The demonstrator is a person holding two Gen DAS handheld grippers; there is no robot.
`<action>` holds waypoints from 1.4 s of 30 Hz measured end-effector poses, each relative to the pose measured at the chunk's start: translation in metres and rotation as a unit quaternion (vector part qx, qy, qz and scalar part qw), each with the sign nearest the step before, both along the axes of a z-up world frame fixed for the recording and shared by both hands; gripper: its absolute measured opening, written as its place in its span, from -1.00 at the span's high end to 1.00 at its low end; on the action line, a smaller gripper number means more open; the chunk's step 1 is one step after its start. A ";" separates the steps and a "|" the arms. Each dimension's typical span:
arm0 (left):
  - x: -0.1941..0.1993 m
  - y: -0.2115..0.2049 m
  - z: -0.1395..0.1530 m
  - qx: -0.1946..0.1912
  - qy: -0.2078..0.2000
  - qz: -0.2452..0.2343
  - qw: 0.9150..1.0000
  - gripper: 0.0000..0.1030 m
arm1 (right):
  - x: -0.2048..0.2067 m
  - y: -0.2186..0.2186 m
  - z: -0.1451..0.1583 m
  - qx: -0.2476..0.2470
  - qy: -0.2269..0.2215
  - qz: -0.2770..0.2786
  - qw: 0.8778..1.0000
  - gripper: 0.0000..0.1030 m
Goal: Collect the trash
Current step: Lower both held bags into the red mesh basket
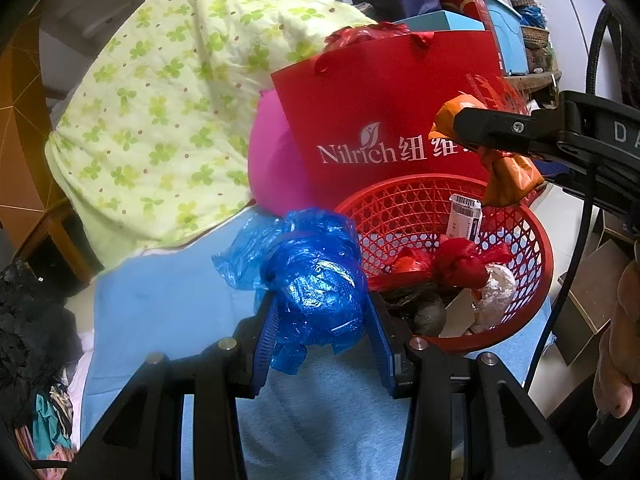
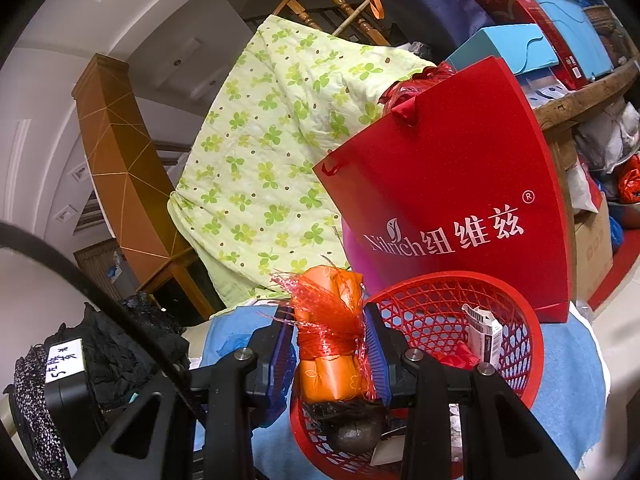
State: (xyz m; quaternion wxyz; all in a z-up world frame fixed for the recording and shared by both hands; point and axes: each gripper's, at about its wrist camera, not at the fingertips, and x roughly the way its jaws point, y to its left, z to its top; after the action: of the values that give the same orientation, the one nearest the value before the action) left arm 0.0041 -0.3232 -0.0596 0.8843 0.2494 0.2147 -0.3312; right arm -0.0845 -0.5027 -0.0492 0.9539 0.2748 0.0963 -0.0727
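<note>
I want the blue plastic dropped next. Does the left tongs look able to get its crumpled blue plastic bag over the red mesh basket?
Probably yes: the left tongs grip the crumpled blue plastic bag right beside the red mesh basket; nothing stands between.

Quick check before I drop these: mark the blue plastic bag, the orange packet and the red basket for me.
blue plastic bag (image 1: pixel 316 280): left wrist view, middle of the crumpled wad.
orange packet (image 2: pixel 326 376): right wrist view, smooth lower part under the red netting.
red basket (image 1: pixel 416 216): left wrist view, far lattice wall.

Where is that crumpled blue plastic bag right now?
The crumpled blue plastic bag is clamped in the left hand-held gripper, just left of the red plastic mesh basket.
</note>
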 end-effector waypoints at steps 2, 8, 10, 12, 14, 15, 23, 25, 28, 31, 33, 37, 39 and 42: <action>0.000 -0.001 0.000 0.000 0.000 -0.001 1.000 0.12 | 0.000 0.000 0.000 0.000 -0.001 -0.001 1.000 0.25; -0.001 -0.003 0.001 0.000 -0.001 -0.003 1.000 0.12 | 0.000 0.000 -0.003 0.004 -0.001 -0.005 1.000 0.25; -0.001 -0.004 0.001 0.001 -0.002 -0.005 1.000 0.12 | 0.000 0.000 -0.003 0.004 -0.001 -0.006 1.000 0.25; -0.001 -0.005 0.000 0.001 -0.001 -0.005 1.000 0.12 | -0.001 -0.001 -0.003 0.004 -0.002 -0.005 1.000 0.25; -0.001 -0.006 0.000 0.002 -0.002 -0.006 1.000 0.12 | -0.001 -0.001 -0.003 0.004 -0.001 -0.006 1.000 0.25; -0.001 -0.007 0.000 0.002 -0.003 -0.007 1.000 0.12 | -0.001 -0.002 -0.004 0.005 -0.001 -0.006 1.000 0.25; 0.000 -0.012 0.002 0.001 -0.002 -0.011 1.000 0.12 | -0.005 -0.003 -0.004 0.010 -0.003 -0.013 1.000 0.25; -0.001 -0.014 0.002 0.002 -0.004 -0.013 1.000 0.12 | -0.006 -0.003 -0.004 0.011 -0.003 -0.015 1.000 0.25; -0.001 -0.016 0.003 0.001 -0.003 -0.016 1.000 0.12 | -0.007 -0.003 -0.003 0.013 -0.004 -0.019 1.000 0.25; -0.001 -0.018 0.003 0.002 -0.004 -0.019 1.000 0.12 | -0.009 -0.005 -0.004 0.016 -0.004 -0.022 1.000 0.25; -0.001 -0.019 0.003 0.001 -0.003 -0.020 1.000 0.12 | -0.011 -0.006 -0.004 0.018 -0.005 -0.025 1.000 0.25; -0.002 -0.022 0.002 0.003 -0.003 -0.023 1.000 0.12 | -0.013 -0.005 -0.004 0.022 -0.004 -0.030 0.999 0.25; -0.003 -0.022 0.002 0.003 -0.002 -0.025 1.000 0.12 | -0.015 -0.007 -0.005 0.023 -0.004 -0.032 0.999 0.25; -0.003 -0.023 0.002 0.004 -0.002 -0.027 1.000 0.12 | -0.017 -0.009 -0.004 0.026 -0.006 -0.036 0.999 0.25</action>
State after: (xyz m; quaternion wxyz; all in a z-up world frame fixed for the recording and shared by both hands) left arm 0.0012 -0.3466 -0.0577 0.8745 0.2590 0.2070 -0.3539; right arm -0.1011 -0.5115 -0.0535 0.9438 0.3032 0.0829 -0.1025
